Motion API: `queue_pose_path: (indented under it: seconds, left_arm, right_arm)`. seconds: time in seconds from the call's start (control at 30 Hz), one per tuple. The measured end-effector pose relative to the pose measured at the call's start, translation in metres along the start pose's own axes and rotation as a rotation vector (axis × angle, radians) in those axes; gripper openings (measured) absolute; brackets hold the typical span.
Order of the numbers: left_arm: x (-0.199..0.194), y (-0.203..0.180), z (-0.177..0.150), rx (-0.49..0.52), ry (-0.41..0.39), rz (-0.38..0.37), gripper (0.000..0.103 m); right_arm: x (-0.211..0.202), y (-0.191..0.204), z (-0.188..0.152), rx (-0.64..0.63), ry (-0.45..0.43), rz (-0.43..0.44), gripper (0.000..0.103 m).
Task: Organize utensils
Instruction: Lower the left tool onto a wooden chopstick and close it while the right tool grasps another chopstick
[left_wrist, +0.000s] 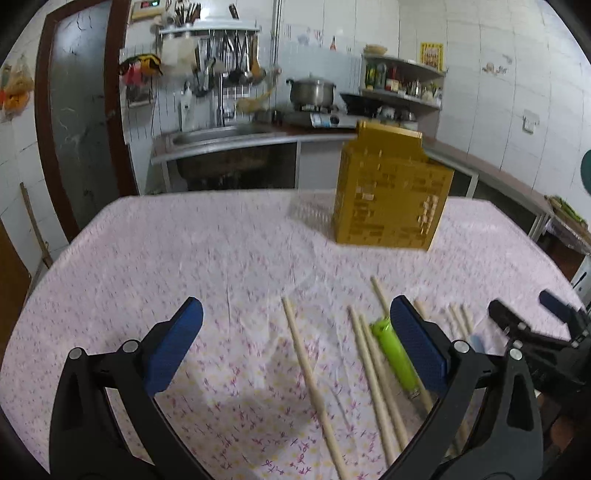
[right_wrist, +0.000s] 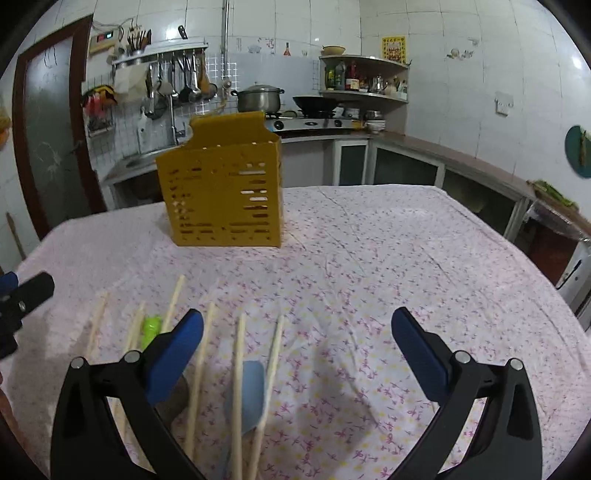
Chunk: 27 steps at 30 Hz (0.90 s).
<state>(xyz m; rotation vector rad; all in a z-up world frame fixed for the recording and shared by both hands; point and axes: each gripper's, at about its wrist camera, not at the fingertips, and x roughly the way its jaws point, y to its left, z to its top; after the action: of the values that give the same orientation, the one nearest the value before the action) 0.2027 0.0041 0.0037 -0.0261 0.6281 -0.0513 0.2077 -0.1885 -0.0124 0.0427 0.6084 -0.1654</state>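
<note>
- One table (right_wrist: 369, 258) under a pink flowered cloth carries everything here.
- One yellow slotted caddy (right_wrist: 221, 192) stands upright at the far side of the table; it serves as the landmark. Pale sticks show through its slots in the left wrist view, at its lower right; how many cannot be told.
- Two grippers hover over the near edge, on the opposite side of the table from the caddy. The left gripper (left_wrist: 295, 343) has its blue fingers (left_wrist: 173, 347) spread wide with nothing between them. The right gripper (right_wrist: 297, 354) is likewise spread wide and empty, and sits to the right of the left one.
- Loose chopsticks (right_wrist: 201, 365) lie on the cloth on the near side of the caddy, well apart from it, all roughly pointing toward it. Six can be counted in the right wrist view; the gripper fingers hide parts of some, so the count is not certain.
- One green handle (left_wrist: 393, 354) lies among the chopsticks, beside the left gripper's right finger; what tool it belongs to cannot be told.
- One pale blue spoon-like piece (right_wrist: 247, 395) lies between two chopsticks nearest the right gripper.
</note>
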Motion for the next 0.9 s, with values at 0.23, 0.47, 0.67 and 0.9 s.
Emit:
queue_pose_path:
  seconds: [0.23,0.47,0.67,0.9]
  left_arm:
    - [0.021,-0.001,-0.007,0.019,0.095,0.004,0.085]
    - [0.039,-0.002,-0.014,0.033,0.189,-0.025,0.071]
    - [0.051,0.002,-0.015,0.008,0.247,-0.047,0.050]
    - [0.065,0.002,-0.017,-0.003,0.292,-0.052,0.028]
  right_arm:
    - [0.012,0.010,-0.007,-0.050,0.066,-0.006,0.074]
    - [0.027,0.010,-0.010,-0.044,0.176,0.041,0.044]
    - [0.033,0.009,-0.013,-0.031,0.217,0.057,0.036]
    - [0.038,0.007,-0.015,-0.012,0.255,0.082,0.035]
